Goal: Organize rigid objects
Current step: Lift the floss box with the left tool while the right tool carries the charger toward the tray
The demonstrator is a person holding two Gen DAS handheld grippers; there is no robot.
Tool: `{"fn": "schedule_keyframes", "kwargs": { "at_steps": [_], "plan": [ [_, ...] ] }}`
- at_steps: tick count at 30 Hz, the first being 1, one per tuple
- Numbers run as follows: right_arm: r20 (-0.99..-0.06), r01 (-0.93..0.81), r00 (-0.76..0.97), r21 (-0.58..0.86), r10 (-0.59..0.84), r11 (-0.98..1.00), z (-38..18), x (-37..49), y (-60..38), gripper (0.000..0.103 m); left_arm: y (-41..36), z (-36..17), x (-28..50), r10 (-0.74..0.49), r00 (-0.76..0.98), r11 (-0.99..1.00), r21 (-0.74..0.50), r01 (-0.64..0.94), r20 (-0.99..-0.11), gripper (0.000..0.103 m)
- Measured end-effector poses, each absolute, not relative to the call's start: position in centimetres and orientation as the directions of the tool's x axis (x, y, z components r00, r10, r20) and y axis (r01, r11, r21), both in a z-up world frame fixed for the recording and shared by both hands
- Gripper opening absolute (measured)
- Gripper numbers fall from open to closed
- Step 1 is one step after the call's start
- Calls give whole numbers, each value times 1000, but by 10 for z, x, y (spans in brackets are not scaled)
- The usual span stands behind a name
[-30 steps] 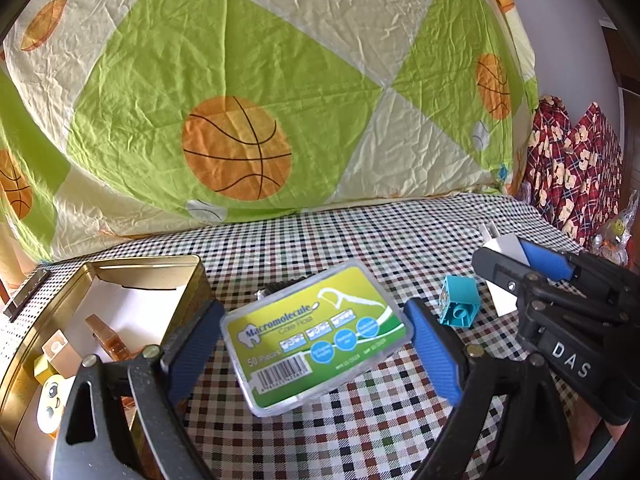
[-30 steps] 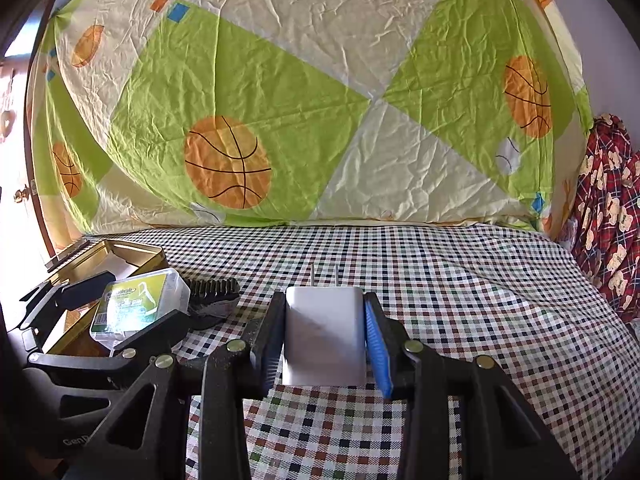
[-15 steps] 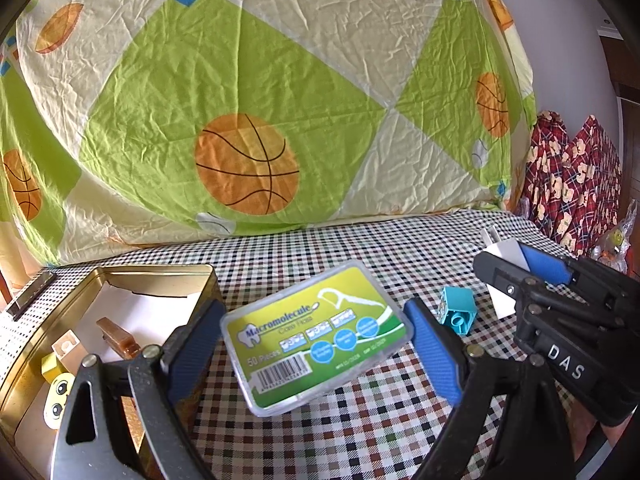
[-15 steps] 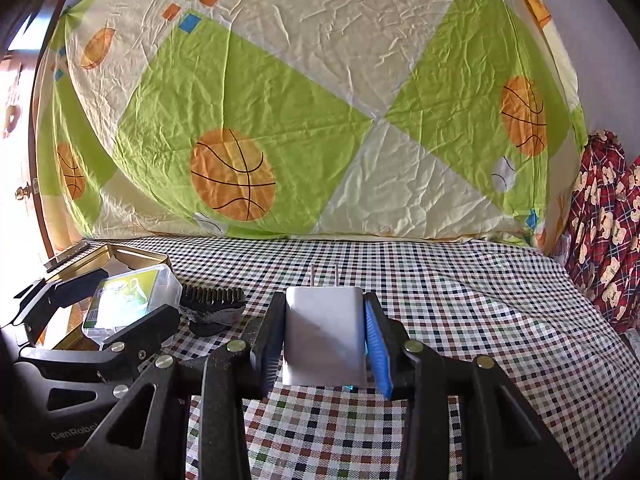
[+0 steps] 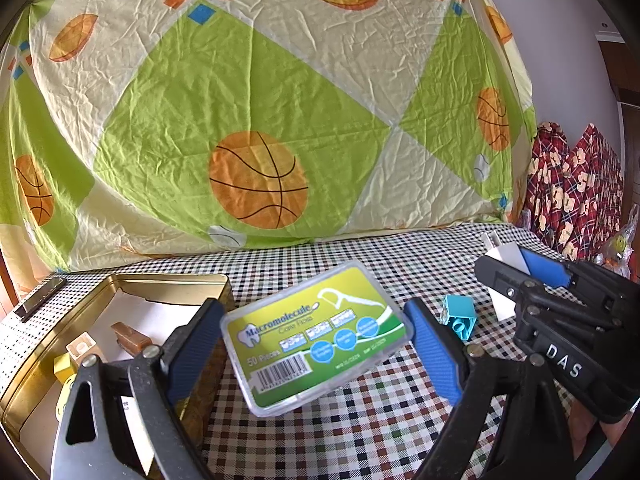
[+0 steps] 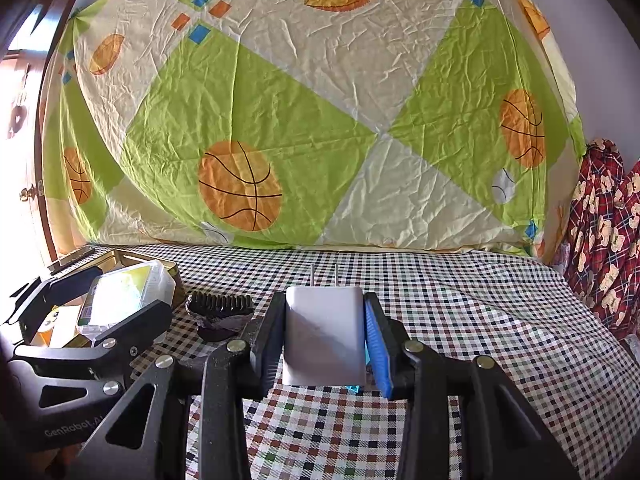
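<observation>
A basketball-print sheet (image 5: 256, 120) backs a checkered tabletop (image 5: 360, 432) where a gold tin (image 5: 132, 282), holding small blocks, stands at left. The left hand-held gripper (image 5: 316, 344) clamps a floss-pick box (image 5: 316, 336) reading "Macromolecule… 50 Pieces" beside the tin. The right hand-held gripper (image 6: 326, 340), marked "DAS", grips a white charger (image 6: 324, 336). A teal block (image 5: 460, 316) and black comb (image 6: 220, 306) lie between them.
</observation>
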State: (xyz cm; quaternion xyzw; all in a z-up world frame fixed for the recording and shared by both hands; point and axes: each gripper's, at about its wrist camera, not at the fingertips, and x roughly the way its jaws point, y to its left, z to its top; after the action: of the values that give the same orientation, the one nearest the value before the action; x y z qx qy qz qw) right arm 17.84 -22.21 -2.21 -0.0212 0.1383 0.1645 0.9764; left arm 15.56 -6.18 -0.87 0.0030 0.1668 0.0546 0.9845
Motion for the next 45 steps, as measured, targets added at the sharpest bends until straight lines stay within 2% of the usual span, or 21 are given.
{"fn": "schedule_keyframes", "kwargs": {
  "at_steps": [17, 45],
  "plan": [
    [-239, -350, 909, 6, 341, 937, -21, 165, -221, 40, -53, -6, 130, 106, 956, 994, -3, -111, -275, 92],
    [-227, -451, 869, -2, 439, 893, -21, 130, -198, 40, -42, -6, 91, 94, 963, 994, -22, -103, -252, 92]
  ]
}}
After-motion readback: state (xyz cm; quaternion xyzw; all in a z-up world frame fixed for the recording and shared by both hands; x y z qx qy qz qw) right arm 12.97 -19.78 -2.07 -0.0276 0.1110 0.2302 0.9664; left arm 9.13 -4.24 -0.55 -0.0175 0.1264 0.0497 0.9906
